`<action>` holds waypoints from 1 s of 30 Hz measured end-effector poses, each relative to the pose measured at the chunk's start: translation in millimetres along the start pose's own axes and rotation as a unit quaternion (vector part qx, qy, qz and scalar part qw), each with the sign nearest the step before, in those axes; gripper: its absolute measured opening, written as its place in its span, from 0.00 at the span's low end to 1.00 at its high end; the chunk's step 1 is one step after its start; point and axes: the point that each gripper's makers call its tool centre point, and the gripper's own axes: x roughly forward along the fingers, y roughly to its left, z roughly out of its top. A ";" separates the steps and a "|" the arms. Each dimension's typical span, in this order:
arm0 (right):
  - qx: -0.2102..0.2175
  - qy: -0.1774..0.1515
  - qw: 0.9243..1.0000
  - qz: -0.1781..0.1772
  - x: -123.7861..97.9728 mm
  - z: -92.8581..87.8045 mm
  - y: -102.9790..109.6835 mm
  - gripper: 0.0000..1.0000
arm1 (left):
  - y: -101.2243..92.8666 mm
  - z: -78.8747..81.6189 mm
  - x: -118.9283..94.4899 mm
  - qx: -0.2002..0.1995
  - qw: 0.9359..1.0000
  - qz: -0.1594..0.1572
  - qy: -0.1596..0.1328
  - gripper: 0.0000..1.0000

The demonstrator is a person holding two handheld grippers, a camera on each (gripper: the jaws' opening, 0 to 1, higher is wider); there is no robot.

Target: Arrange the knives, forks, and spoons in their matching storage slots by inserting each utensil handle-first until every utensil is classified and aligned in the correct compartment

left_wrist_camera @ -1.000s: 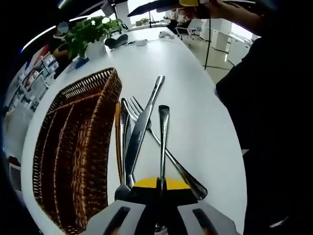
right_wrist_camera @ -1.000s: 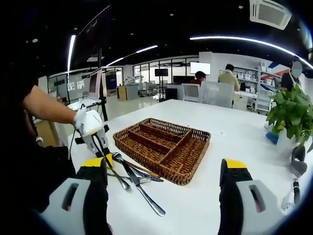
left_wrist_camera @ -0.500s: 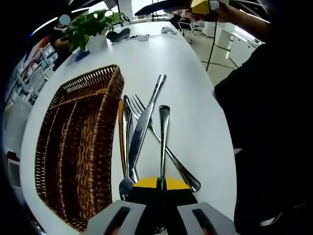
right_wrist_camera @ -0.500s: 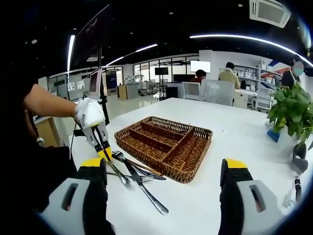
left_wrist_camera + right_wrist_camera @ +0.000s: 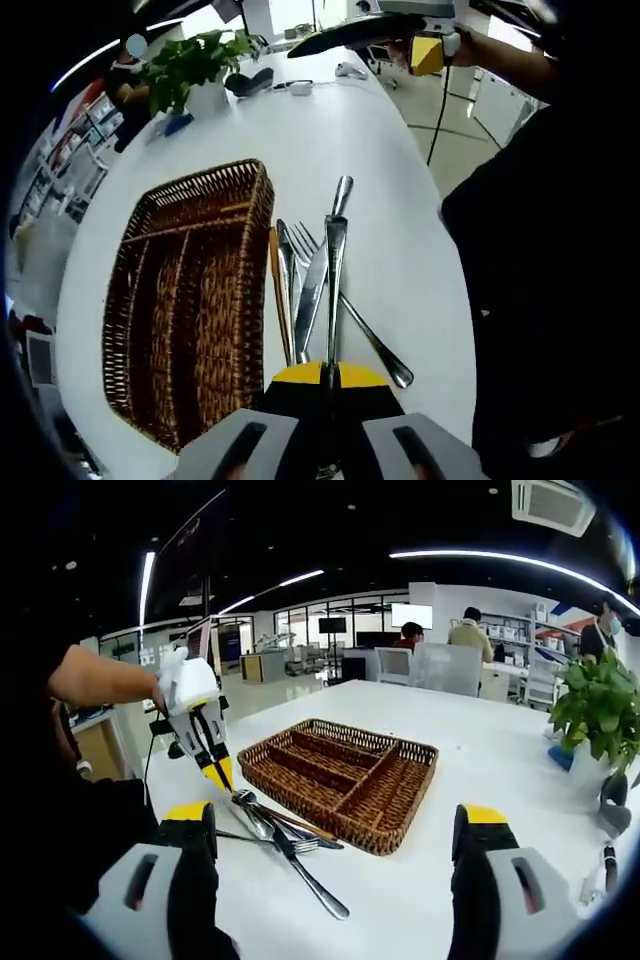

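My left gripper is shut on a steel utensil whose flat handle end points away from me; its head is hidden between the jaws. In the right gripper view the left gripper hangs tilted just above the cutlery pile, a gloved hand holding it. Under the held utensil lie a knife, a fork and a wooden-handled piece, right beside the wicker tray. The tray has long slots with nothing in them. My right gripper stands open well back from the pile.
A potted plant stands at the table's far end, with small devices near it. The white table's edge runs close to the pile, and a person in dark clothes stands there. Desks and people sit beyond the table.
The left gripper has risen and tilted, lifting the held utensil off the pile. The right gripper has stayed where it was, open.
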 end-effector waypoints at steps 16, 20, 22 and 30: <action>0.032 -0.012 0.999 -0.031 -6.4 10.8 -5.7 0.99 | 23.6 27.0 -64.2 -0.003 1.000 0.025 0.006 0.00; 0.028 -0.011 0.999 -0.028 -6.8 12.7 -2.8 0.99 | 24.7 30.7 -67.6 -0.001 1.000 0.030 0.006 0.00; 0.027 -0.012 0.999 -0.031 -7.2 14.0 -4.0 0.99 | 23.6 31.6 -68.0 -0.001 1.000 0.027 0.005 0.00; 0.026 -0.011 0.999 -0.028 -8.0 16.3 -4.0 0.99 | 34.7 33.0 -67.2 -0.017 0.999 0.044 -0.002 0.00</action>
